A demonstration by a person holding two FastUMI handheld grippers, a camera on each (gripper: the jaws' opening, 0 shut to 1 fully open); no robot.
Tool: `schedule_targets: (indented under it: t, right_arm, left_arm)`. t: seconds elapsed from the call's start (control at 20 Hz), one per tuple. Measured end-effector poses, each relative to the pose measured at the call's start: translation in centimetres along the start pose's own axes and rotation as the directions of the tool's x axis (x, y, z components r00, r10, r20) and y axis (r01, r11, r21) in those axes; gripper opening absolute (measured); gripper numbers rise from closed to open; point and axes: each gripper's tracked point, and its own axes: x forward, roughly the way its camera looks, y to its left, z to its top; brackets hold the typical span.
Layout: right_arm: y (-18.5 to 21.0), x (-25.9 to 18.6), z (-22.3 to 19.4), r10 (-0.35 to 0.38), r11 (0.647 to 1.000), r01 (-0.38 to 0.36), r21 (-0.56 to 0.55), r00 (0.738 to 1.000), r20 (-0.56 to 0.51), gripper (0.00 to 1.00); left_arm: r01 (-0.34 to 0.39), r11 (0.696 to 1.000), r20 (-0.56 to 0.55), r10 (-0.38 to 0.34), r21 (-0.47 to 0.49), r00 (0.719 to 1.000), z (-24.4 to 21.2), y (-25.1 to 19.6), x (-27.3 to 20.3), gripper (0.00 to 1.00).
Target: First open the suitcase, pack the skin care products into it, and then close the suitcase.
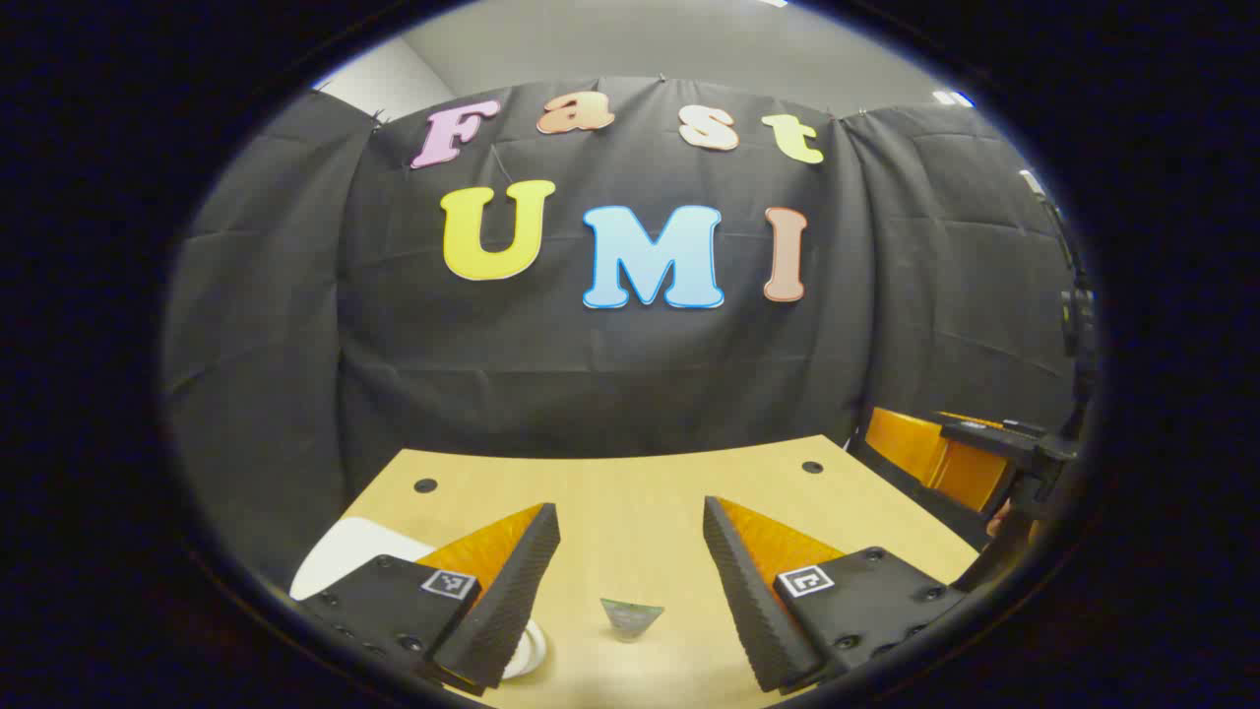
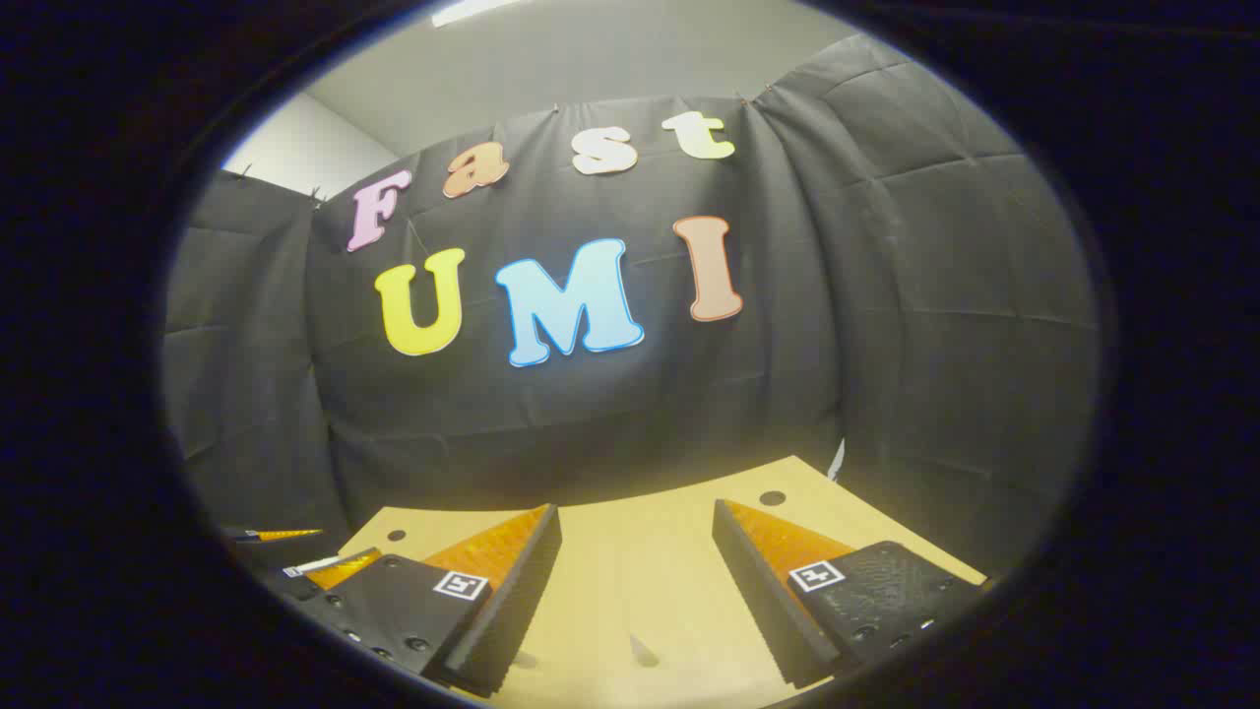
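In the left gripper view, the left gripper (image 1: 630,537) is hovering over a wooden table (image 1: 630,492), its claw released, the jaws spread wide and grasping nothing. Between the fingers, at about 6 o'clock, a small greenish skin care tube (image 1: 631,618) is lying on the table. A white item (image 1: 346,556) is showing at 8 o'clock, partly hidden behind the left finger; whether it is the suitcase cannot be told. At 3 o'clock, the right gripper (image 1: 970,448) is sitting beyond the table's edge.

In the right gripper view, the right gripper (image 2: 635,542) is also hanging released over the table (image 2: 640,571), holding nothing.
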Motion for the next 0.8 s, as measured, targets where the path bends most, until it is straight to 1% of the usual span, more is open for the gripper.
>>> schedule_targets:
  t: [0.2, 0.3, 0.35, 0.4, 0.5, 0.55, 0.65, 0.8]
  right_arm:
    - [-0.1, 0.5, 0.3, -0.005, 1.0, 0.005, -0.019, 1.0, 0.0, 0.94]
    - [0.5, 0.5, 0.5, 0.009, 0.999, -0.009, -0.036, 1.0, 0.002, 0.94]
    - [0.8, 0.4, 0.6, 0.018, 0.999, -0.018, -0.049, 1.0, 0.003, 0.94]
    - [1.2, 0.3, 0.6, 0.026, 0.997, -0.026, -0.069, 1.0, 0.004, 0.94]
    - [2.0, 0.3, 0.4, 0.041, 0.993, -0.04, -0.114, 0.999, 0.002, 0.94]
    - [2.3, 0.3, 0.3, 0.048, 0.99, -0.048, -0.13, 0.999, -0.003, 0.94]
    - [2.9, 0.2, -0.2, 0.06, 0.987, -0.062, -0.149, 0.998, -0.018, 0.94]
    - [2.8, -0.4, -1.3, 0.06, 0.984, -0.066, -0.166, 0.997, -0.044, 0.94]
  left_arm:
    - [-0.051, 0.999, 0.009, 0.051, -0.001, 0.999, 0.3, 1.4, 0.4, 0.95]
    - [-0.083, 0.997, 0.013, 0.083, 0.002, 0.996, 0.2, 2.4, 0.5, 0.95]
    - [-0.096, 0.995, 0.018, 0.096, 0.004, 0.995, 0.3, 2.8, 0.4, 0.95]
    - [-0.103, 0.995, 0.021, 0.103, 0.005, 0.994, 0.5, 3.0, 0.5, 0.93]
    - [-0.121, 0.993, 0.027, 0.121, 0.008, 0.992, 0.6, 3.8, 0.3, 0.93]
    - [-0.125, 0.992, 0.024, 0.125, 0.005, 0.992, 0.2, 3.9, 0.2, 0.95]
    - [-0.122, 0.992, 0.006, 0.122, 0.0, 0.992, -0.8, 4.1, 0.2, 0.95]
    - [-0.143, 0.989, -0.059, 0.145, 0.038, 0.988, -4.4, 5.1, 0.5, 0.95]
